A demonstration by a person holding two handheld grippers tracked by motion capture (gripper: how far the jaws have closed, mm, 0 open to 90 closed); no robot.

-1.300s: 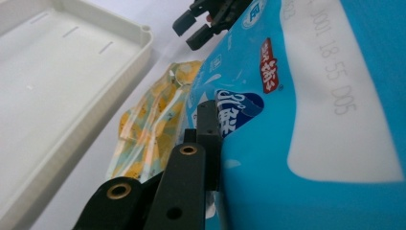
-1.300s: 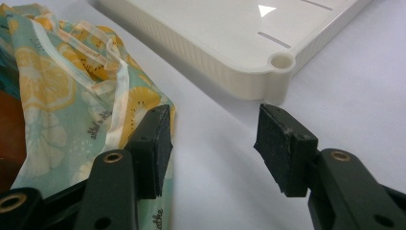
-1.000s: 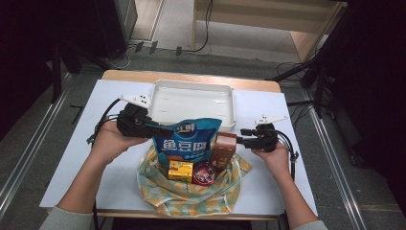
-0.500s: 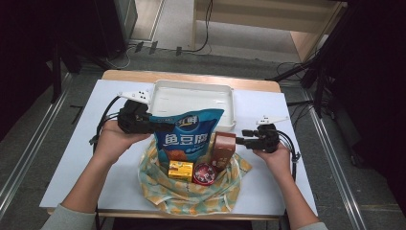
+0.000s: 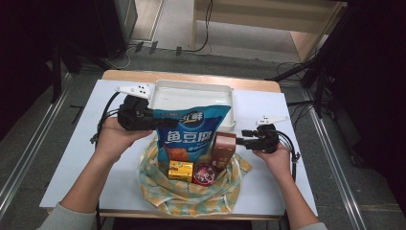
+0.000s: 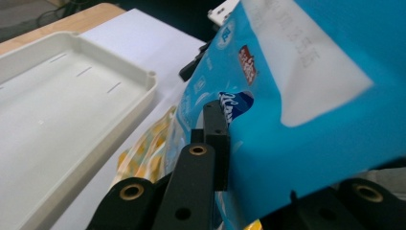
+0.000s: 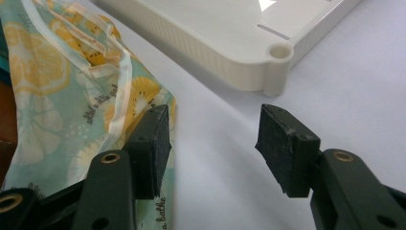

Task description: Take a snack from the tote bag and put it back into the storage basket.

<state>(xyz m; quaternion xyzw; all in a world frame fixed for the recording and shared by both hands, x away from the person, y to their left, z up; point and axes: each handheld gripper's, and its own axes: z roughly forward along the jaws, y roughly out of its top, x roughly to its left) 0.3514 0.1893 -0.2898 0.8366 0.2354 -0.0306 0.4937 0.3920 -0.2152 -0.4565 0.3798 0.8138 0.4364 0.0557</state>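
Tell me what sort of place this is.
Probably a lab or recording workspace, not a home: a white table standing on a bare grey floor, loose cables trailing across it, and dark stands around the table.

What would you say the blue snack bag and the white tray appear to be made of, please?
The blue snack bag looks like glossy plastic film: it creases and reflects light. The white tray seems to be matte moulded plastic, with ribbed walls and rounded corners.
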